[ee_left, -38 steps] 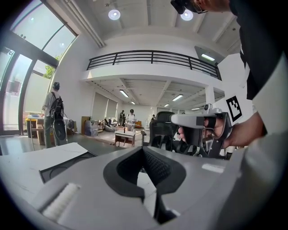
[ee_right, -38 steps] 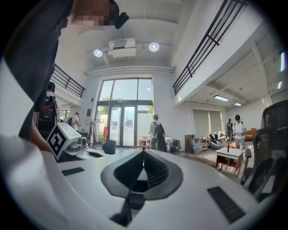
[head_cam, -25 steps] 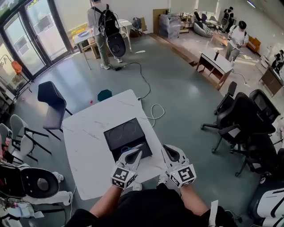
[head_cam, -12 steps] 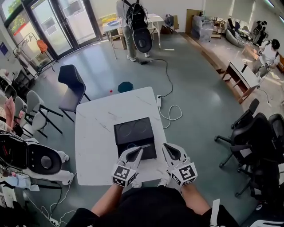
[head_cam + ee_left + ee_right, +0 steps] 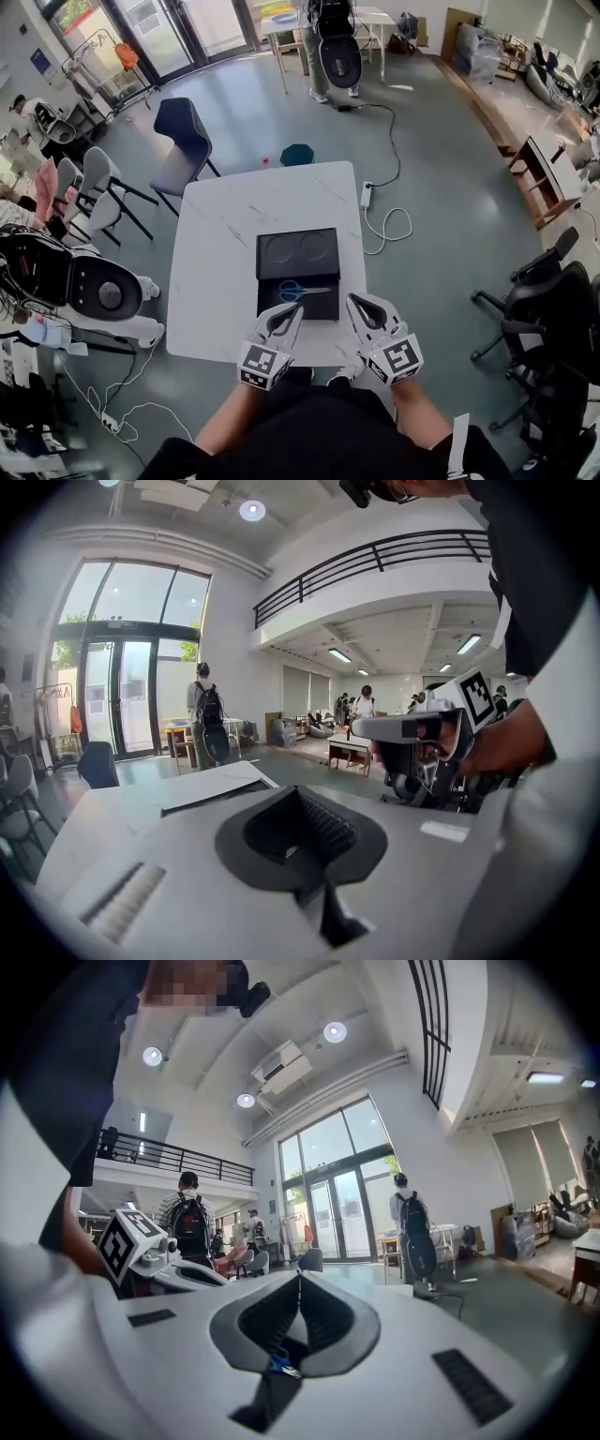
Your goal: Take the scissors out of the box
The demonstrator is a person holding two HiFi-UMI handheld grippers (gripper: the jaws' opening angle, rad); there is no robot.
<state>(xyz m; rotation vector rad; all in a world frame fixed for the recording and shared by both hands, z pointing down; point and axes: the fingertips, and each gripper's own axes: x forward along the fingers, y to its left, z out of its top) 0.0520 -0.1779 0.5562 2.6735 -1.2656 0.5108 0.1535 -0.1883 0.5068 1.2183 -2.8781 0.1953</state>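
Observation:
A black box [image 5: 323,307] lies open in the middle of the white table [image 5: 216,272], its lid [image 5: 298,253] folded back on the far side. Scissors [image 5: 302,292] with blue handles lie flat in the near half of the box. Both grippers hover side by side at the table's near edge, just short of the box. My left gripper [image 5: 297,307] [image 5: 300,789] is shut and empty, with its tip at the box's near rim. The right gripper [image 5: 352,300] [image 5: 300,1274] is also shut and empty, to the right of the box. The blue handles show through the gap behind its jaws.
A dark blue chair [image 5: 183,141] and grey chairs [image 5: 98,183] stand left of the table, and a teal stool [image 5: 297,154] behind it. A power strip and white cable [image 5: 386,223] lie on the floor to the right. Black office chairs [image 5: 553,309] stand further right. A person with a backpack [image 5: 333,42] stands far back.
The head view has swung, so the table and box sit higher and more central. The scissors now show clear of the left gripper's tip. Both grippers stay shut near the table's near edge.

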